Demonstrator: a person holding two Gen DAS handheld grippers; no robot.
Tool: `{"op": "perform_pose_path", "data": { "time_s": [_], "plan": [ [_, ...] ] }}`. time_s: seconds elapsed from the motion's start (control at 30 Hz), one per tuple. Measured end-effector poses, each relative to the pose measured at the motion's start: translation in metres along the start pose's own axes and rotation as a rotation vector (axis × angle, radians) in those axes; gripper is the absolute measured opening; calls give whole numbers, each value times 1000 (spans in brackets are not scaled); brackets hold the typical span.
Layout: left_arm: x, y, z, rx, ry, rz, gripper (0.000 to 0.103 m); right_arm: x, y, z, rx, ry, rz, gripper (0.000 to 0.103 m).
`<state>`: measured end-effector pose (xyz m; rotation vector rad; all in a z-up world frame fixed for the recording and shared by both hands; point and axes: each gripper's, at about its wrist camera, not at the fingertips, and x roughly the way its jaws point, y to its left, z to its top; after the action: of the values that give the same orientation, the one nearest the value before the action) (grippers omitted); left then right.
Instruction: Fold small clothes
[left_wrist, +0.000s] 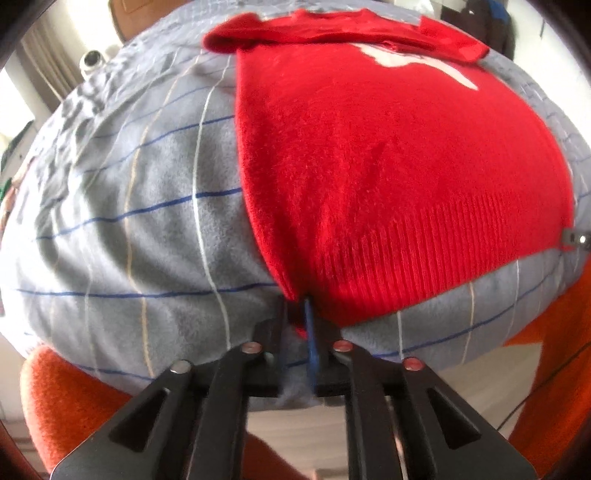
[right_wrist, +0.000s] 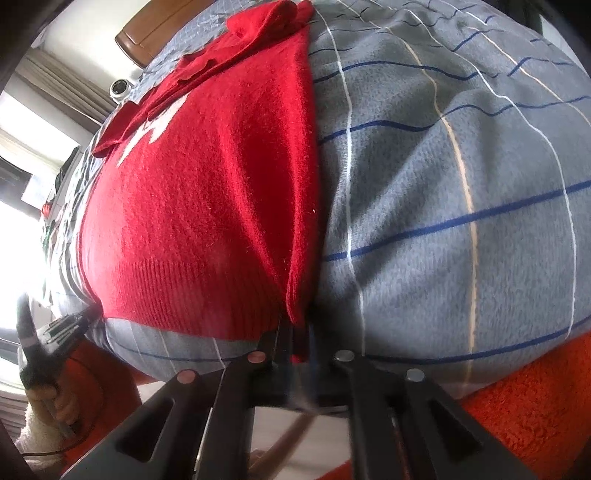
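- Lying flat on a grey checked blanket (left_wrist: 129, 206), a red sweater (left_wrist: 388, 155) fills the middle of both wrist views, its ribbed hem toward the cameras.
- Its sleeves are folded across the top, over a white motif (left_wrist: 417, 62) on the chest.
- The left gripper (left_wrist: 301, 317) sits at the sweater's near left hem corner; its fingers (left_wrist: 273, 332) stand narrow, with a little red cloth showing in the slim gap between them. Whether the pads press on the cloth I cannot tell, as the tips are blurred.
- The right gripper (right_wrist: 295, 332) sits at the near right hem corner, where the folded side edge hangs down in a double layer. Its fingers (right_wrist: 275, 341) are nearly together, and a strip of red lies between them, apparently pinched.
- In the right wrist view the left gripper (right_wrist: 88, 314) shows at the far hem corner, tip against the edge of the hem, with a hand (right_wrist: 55, 402) in a pale sleeve on its handle.
- In the left wrist view a small dark part, the right gripper (left_wrist: 576, 238), peeks in at the hem's right end.
- Orange fleece (right_wrist: 535, 406) shows below the blanket's near edge in both views.
- A wooden headboard (right_wrist: 155, 33) and a small white camera (right_wrist: 120, 88) lie beyond the blanket's far side.
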<state>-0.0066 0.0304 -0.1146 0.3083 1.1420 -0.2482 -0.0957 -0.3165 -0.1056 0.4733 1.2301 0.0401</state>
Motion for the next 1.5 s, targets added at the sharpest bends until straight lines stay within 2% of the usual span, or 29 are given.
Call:
{"op": "perform_pose_path", "data": {
  "time_s": [0.03,0.07,0.1,0.17,0.23,0.33,0.43,0.47,0.5,0.53,0.63,0.7,0.77,0.83,0.9,1.03,1.07,1.2,1.3,1.37,1.4,1.47,1.5],
  "plan": [
    [-6,-2,-1,1,-1,6,36,-2,-2,-1,5,6,8,13],
    [-10,-3,-2,-5,1,2,57,-6,-4,-3,12,18,17,21],
    [-17,-3,-4,-18,2,-10,62,-10,-5,-5,16,28,17,33],
    [-30,-1,-6,-38,2,-25,63,-17,-7,-11,16,45,1,48],
    [-46,4,-4,-56,-32,-17,63,-31,-13,-15,14,39,-41,48],
    [-74,14,20,-96,-152,43,65,-67,-12,-6,-41,-56,-148,48],
    [-81,34,51,-195,-289,104,77,-97,17,25,-208,-170,-229,48],
    [-79,38,60,-259,-349,140,78,-103,35,41,-287,-195,-222,48],
    [-70,48,61,-292,-375,166,78,-103,50,52,-339,-204,-205,48],
    [-58,49,63,-344,-395,229,78,-100,70,65,-411,-209,-174,48],
    [-28,62,48,-416,-347,308,78,-76,115,93,-567,-195,-91,48],
    [-12,71,47,-441,-235,291,78,-48,146,113,-676,-173,-59,48],
    [-12,82,38,-504,-232,261,78,-24,170,125,-760,-145,-22,48],
    [-17,87,32,-537,-233,252,78,-2,189,131,-834,-131,-34,46],
    [-10,99,32,-558,-226,244,78,24,201,137,-889,-113,-93,35],
    [-13,95,23,-547,-219,231,78,57,202,153,-892,-120,-192,33],
    [-5,113,21,-541,-223,229,78,59,201,156,-891,-140,-209,33],
    [-1,115,24,-510,-227,237,78,56,204,157,-882,-192,-193,33],
    [3,112,27,-493,-216,240,78,66,211,156,-933,-186,-214,33],
    [4,109,28,-477,-214,253,78,72,211,163,-922,-175,-211,33],
    [4,108,28,-470,-214,258,78,76,212,169,-903,-170,-211,28],
    [3,109,26,-463,-211,259,78,70,205,178,-826,-189,-224,7],
    [3,111,25,-466,-210,255,78,64,202,182,-795,-196,-206,7]
  ]
}}
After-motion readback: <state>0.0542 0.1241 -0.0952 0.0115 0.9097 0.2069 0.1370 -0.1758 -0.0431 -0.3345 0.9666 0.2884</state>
